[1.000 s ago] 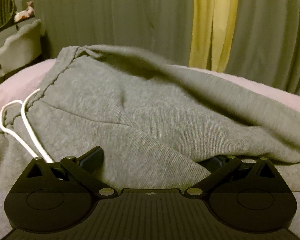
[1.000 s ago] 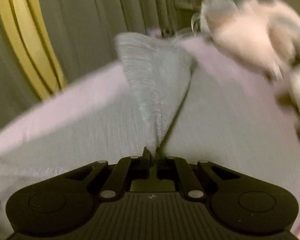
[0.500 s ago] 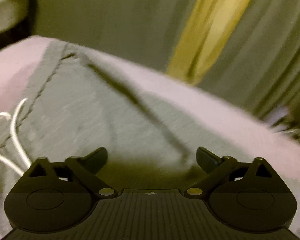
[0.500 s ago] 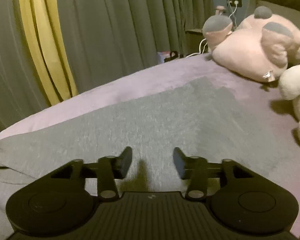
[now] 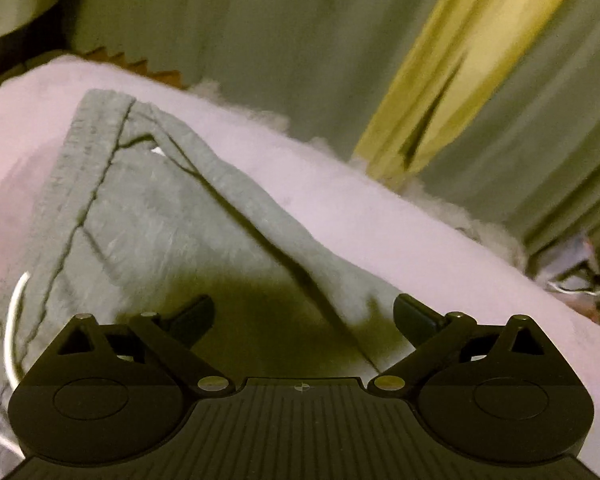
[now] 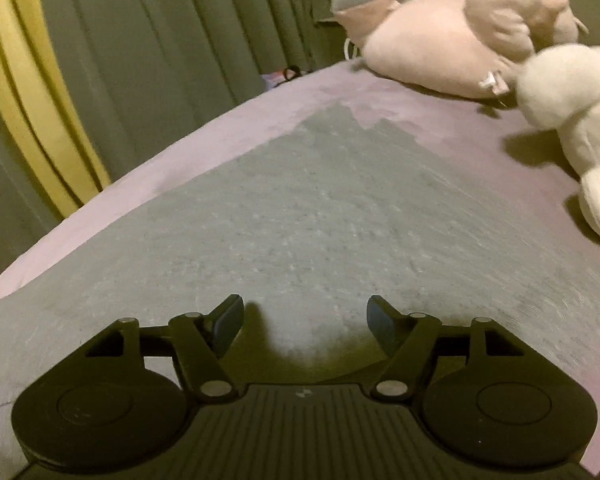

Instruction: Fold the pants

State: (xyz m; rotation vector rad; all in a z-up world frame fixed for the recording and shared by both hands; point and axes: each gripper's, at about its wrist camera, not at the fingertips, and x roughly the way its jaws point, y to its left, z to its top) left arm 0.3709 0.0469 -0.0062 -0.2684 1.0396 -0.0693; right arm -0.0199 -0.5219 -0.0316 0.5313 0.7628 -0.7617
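At the bottom of the left wrist view, the left gripper [image 5: 303, 314] is seen with its jaws spread wide and nothing between them; a dark shadow is cast on the cloth just ahead of the fingers. Beneath and beyond it the grey pants [image 5: 148, 216] are laid flat on the pink bed cover [image 5: 380, 224], with the waistband [image 5: 88, 128] towards the far left corner of the bed. A white drawstring [image 5: 14, 320] is looped at the left edge of the picture, near the waistband seam. A long fold line is seen running from the waistband end down towards the right finger. Past the far edge of the bed, grey-green curtains [image 5: 236, 24] are hung, with a yellow curtain [image 5: 472, 64] beside them to the right. The view is somewhat blurred.

At the bottom of the right wrist view, the right gripper [image 6: 305, 320] is likewise held with its jaws wide apart and empty, directly above the pants [image 6: 320, 216]. The grey leg fabric is spread smooth across the bed cover [image 6: 228, 120], and its end is reached short of the far edge. At the far right corner of the bed a pink plush toy [image 6: 452, 40] is lain, and a white plush toy [image 6: 576, 104] is placed just beside it, both apart from the pants.
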